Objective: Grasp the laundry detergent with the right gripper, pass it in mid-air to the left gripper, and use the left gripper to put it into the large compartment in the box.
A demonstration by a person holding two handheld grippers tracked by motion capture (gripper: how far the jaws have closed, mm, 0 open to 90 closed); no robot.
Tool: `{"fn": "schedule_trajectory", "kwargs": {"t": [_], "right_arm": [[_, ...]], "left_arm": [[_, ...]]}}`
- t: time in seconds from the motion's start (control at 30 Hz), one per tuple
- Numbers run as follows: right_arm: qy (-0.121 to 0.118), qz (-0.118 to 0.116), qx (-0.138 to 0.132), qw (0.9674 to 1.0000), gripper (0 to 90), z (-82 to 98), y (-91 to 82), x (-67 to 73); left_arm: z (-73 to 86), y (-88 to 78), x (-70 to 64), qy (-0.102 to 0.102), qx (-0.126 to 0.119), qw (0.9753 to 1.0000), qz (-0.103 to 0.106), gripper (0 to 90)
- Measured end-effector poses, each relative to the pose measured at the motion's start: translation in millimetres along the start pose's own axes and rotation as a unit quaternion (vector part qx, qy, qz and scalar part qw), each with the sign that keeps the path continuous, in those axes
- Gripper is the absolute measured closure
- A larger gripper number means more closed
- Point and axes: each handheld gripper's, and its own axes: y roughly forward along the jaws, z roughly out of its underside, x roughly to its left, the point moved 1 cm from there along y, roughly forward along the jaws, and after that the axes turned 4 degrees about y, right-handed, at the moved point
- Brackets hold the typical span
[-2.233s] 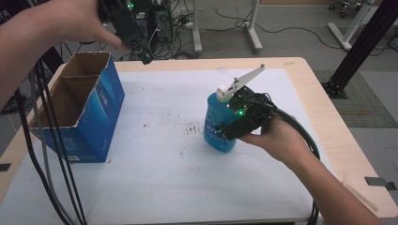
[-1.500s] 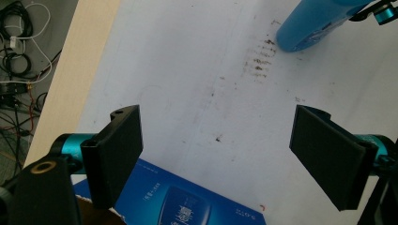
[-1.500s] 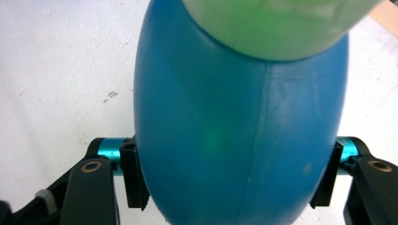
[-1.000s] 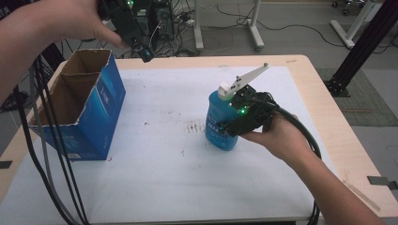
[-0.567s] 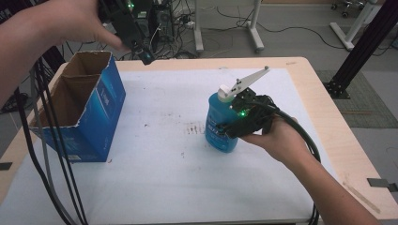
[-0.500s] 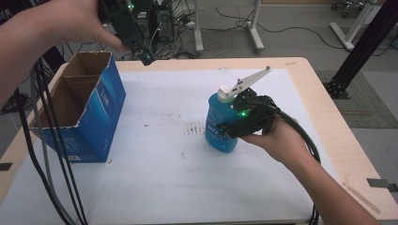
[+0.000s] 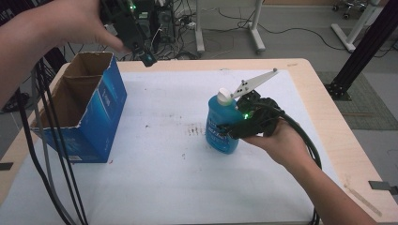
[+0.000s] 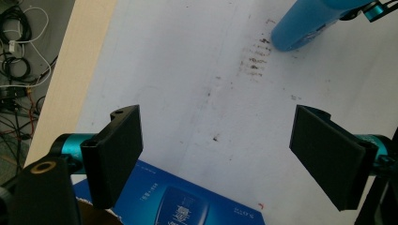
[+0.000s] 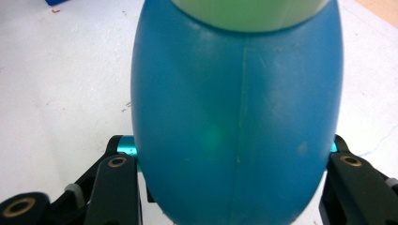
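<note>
**Blue bottle gripped upright; free tongs held over the box**

The right tongs (image 7: 234, 127) are clamped on the blue bottle (image 7: 222, 123), one jaw on each side of its body, as the right gripper view shows with the bottle (image 9: 234, 117) bulging between the two black jaws. The grip is taken across the mid-body, likely so that the white cap (image 7: 225, 95) stays free and the bottle stays upright; its base appears to be resting on or just above the table (image 7: 159, 154), though the high view does not settle which. The left tongs (image 8: 220, 154) are spread wide and hold nothing. They are kept raised near the far rim of the open cardboard box (image 7: 80, 112), probably clear of the box mouth so that something can be put in. In the left gripper view the blue box wall (image 8: 183, 201) lies just below the jaws.

Compared with the earlier frames, little has changed: the bottle has shifted only slightly, and the left tongs have stayed above the box's far edge.
</note>
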Motion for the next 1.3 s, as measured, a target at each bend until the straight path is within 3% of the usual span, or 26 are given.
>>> {"fn": "schedule_trajectory", "kwargs": {"t": [0.23,0.4,0.67,0.7,0.8,1.03,1.3], "right_arm": [[-0.001,-0.013,-0.007,0.9999,46.1,0.6,-3.5,-3.9],[0.010,-0.040,-0.028,0.9988,46.4,-2.0,-12.4,-10.2],[-0.031,-0.070,-0.027,0.9967,46.4,-27.5,-27.8,-10.2],[-0.035,-0.076,-0.027,0.9962,46.4,-31.6,-29.7,-10.3],[-0.051,-0.089,-0.027,0.9944,46.4,-44.2,-35.2,-9.2],[-0.081,-0.124,-0.020,0.9887,46.5,-72.3,-43.0,-4.9],[-0.120,-0.154,-0.010,0.9806,46.5,-100.2,-48.1,5.8]], "left_arm": [[-1.5,-0.8,-3.4,0.002,-0.008,1.0000,0.002,17.7],[-5.2,-1.4,-7.7,0.014,-0.012,0.9998,0.008,17.7],[-15.9,-7.3,-21.1,0.051,-0.032,0.9975,0.036,17.7],[-19.4,-10.1,-25.7,0.067,-0.038,0.9961,0.043,17.7],[-25.4,-14.3,-34.2,0.085,-0.053,0.9931,0.062,17.7],[-41.0,-24.0,-52.1,0.132,-0.061,0.9855,0.086,17.7],[-53.3,-19.7,-62.4,0.158,-0.050,0.9815,0.096,17.7]]}}
